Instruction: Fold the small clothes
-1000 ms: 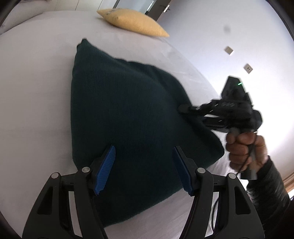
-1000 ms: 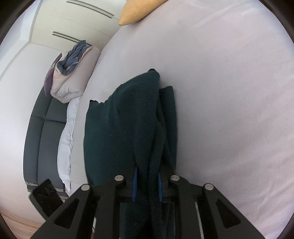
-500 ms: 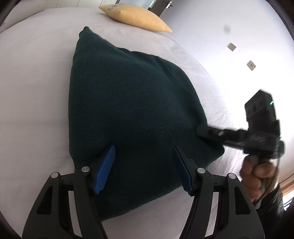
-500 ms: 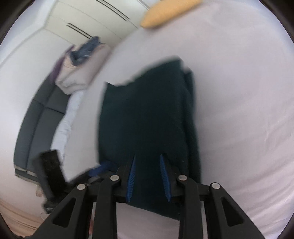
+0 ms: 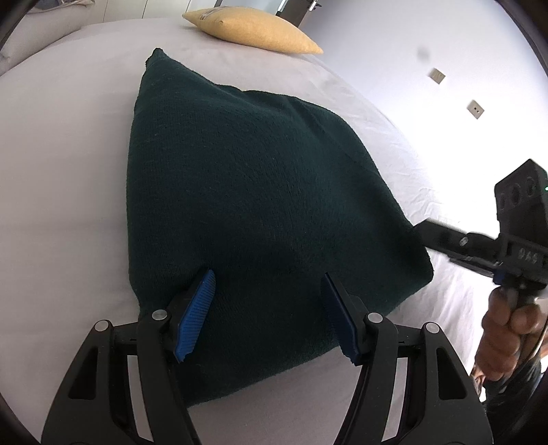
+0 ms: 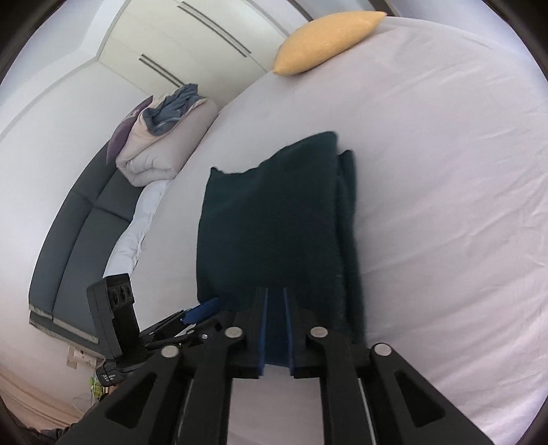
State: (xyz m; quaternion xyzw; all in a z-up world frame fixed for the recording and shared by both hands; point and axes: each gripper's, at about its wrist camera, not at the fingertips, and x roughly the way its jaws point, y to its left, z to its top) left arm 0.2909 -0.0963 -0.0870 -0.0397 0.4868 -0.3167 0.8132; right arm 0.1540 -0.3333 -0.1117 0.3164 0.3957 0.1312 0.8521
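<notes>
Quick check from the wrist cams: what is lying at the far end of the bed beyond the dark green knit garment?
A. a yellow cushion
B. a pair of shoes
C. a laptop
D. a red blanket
A: a yellow cushion lies on the white bed sheet past the far edge of the dark green garment; the right wrist view shows it too.
</notes>
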